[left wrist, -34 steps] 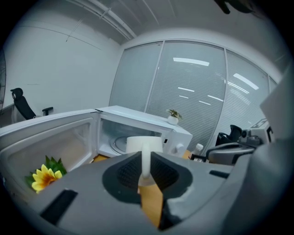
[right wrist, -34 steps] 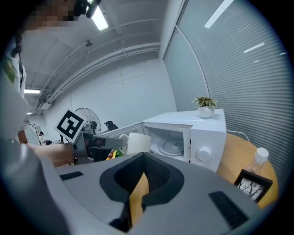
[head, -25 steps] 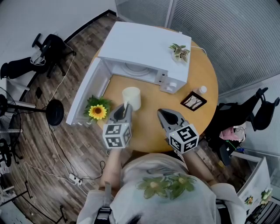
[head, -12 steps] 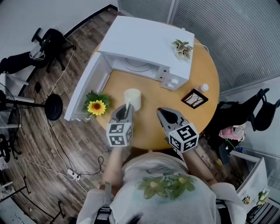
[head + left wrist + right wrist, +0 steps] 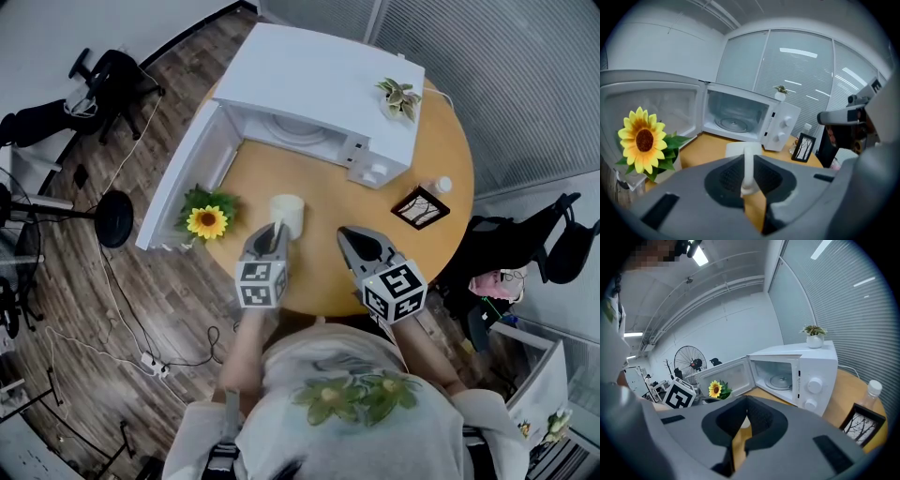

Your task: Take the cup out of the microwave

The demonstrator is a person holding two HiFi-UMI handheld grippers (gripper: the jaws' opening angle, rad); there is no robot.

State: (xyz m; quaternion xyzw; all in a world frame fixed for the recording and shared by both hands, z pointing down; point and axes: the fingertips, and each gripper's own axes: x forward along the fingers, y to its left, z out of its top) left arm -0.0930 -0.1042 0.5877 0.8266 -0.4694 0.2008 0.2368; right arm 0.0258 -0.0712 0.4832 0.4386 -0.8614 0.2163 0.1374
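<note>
Head view: left tongs (image 5: 272,232), clamped on the handle of the white cup (image 5: 288,214), are lowering it toward the counter (image 5: 323,183), well clear of the open microwave (image 5: 319,89). Set-down is probably imminent. Right tongs (image 5: 360,240) are idling closed, holding nothing.

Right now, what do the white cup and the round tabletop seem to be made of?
White cup: likely glazed ceramic, with smooth opaque walls and a thick handle; plastic is possible. Round tan tabletop: wood or wood-look laminate, an even matte surface; no grain is visible.
</note>
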